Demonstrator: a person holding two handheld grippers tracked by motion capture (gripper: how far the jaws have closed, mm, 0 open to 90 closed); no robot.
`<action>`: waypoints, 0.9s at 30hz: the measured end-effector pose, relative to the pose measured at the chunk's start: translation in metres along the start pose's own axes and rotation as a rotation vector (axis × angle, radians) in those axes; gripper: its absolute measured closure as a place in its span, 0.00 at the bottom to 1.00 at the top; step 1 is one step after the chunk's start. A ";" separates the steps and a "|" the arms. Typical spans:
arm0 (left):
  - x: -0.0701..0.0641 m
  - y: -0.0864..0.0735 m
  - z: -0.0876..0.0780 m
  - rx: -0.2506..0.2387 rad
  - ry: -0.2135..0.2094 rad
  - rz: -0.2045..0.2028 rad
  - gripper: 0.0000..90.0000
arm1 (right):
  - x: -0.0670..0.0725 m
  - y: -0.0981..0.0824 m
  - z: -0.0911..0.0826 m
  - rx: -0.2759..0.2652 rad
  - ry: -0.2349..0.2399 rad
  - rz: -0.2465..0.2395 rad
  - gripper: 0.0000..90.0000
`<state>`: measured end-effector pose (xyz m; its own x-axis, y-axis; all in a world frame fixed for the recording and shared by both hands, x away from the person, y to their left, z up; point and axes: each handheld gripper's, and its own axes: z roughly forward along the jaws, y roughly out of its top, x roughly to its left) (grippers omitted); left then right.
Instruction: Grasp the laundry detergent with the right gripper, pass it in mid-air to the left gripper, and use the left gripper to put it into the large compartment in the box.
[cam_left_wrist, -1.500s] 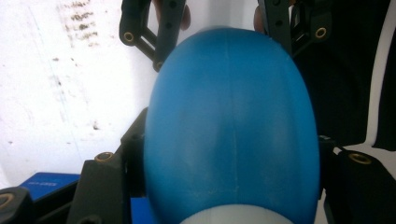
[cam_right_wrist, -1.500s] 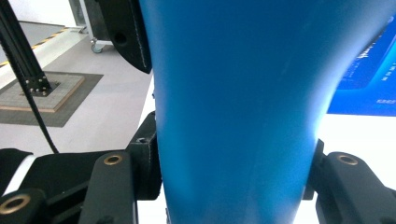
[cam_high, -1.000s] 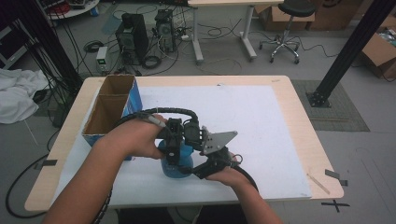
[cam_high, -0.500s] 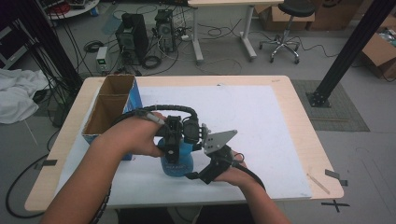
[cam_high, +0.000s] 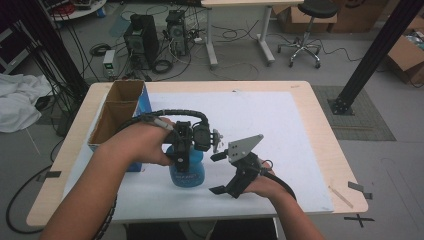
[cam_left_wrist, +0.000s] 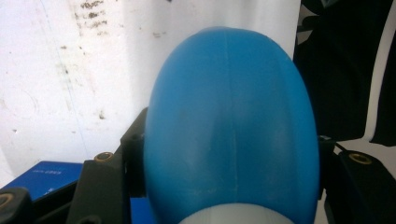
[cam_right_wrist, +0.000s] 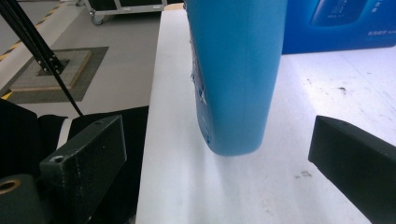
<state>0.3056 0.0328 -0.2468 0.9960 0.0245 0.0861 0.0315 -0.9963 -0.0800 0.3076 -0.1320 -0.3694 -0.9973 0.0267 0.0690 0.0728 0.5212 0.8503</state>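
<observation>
Nearest, the right gripper (cam_high: 218, 172) sits low over the desk's (cam_high: 300, 100) white sheet (cam_high: 280, 130), its fingers spread wide and empty; in the right gripper view the blue bottle (cam_right_wrist: 236, 70) stands just beyond them, its base seemingly lifted slightly off the sheet. That suggests the right hand waits to take or steady it. Just past it, the left gripper (cam_high: 186, 150) comes down from above, its fingers closed on either side of the bottle's upper part, probably so the body hangs free below. The bottle's cap or neck is hidden under that gripper, and its label is too small to read. Farther back-left, an open cardboard box (cam_high: 116, 112) with blue sides rests at the desk's edge.
</observation>
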 end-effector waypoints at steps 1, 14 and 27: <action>0.001 0.000 -0.001 0.002 -0.002 0.000 0.43 | 0.000 0.000 -0.001 0.003 0.000 0.000 0.02; 0.007 -0.006 -0.002 0.013 -0.015 -0.032 0.43 | -0.002 -0.001 -0.030 0.131 -0.002 -0.005 0.00; 0.022 -0.016 -0.022 0.025 -0.048 -0.180 0.43 | -0.005 -0.001 -0.064 0.416 0.041 0.016 0.00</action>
<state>0.3255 0.0477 -0.2218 0.9769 0.2071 0.0535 0.2113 -0.9731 -0.0918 0.3129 -0.1869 -0.3375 -0.9941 0.0083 0.1084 0.0686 0.8214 0.5662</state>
